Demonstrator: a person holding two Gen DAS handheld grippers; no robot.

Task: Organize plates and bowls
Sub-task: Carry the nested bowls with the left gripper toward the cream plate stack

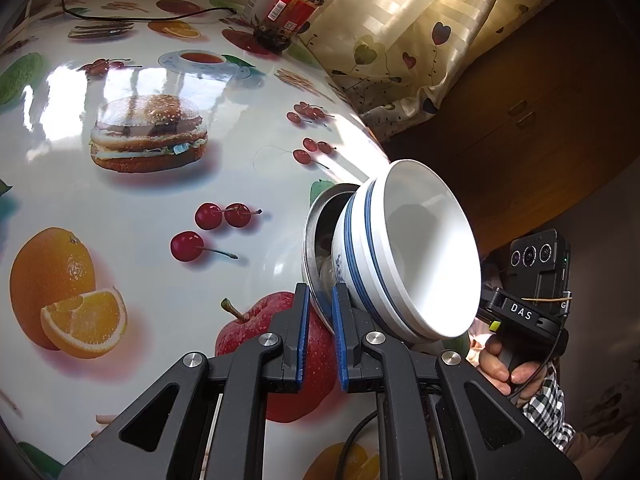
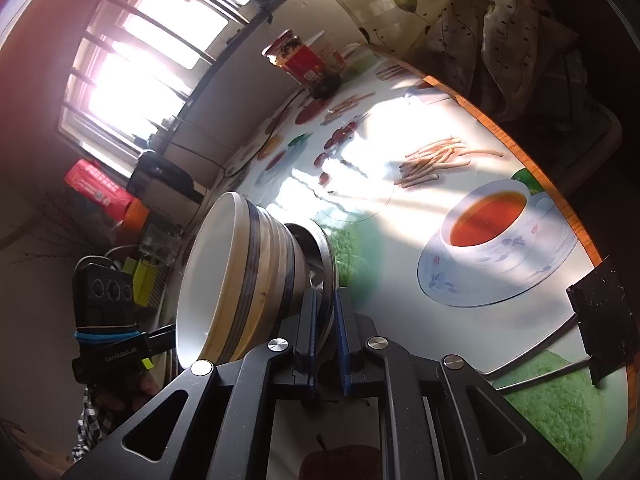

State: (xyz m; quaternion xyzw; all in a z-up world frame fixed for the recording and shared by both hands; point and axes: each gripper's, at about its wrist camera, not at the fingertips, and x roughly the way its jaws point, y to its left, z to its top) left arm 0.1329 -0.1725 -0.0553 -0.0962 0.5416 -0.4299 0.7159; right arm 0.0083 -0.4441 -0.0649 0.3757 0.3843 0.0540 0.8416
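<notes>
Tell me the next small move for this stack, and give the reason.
Probably lower it level onto the table. Both the left gripper and right gripper pinch the metal plate rim, and the stacked bowls appear tipped sideways, clear of the surface.

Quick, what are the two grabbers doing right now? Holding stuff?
Left gripper: shut on the rim of the metal plate, with the bowls stacked on it.
Right gripper: shut on the same plate's rim.

Sunlight from a barred window (image 2: 136, 76) falls across a glossy fruit-printed table (image 1: 120, 208), with a patterned curtain (image 1: 420, 40) and wooden cabinet (image 1: 540, 120) beside it.
</notes>
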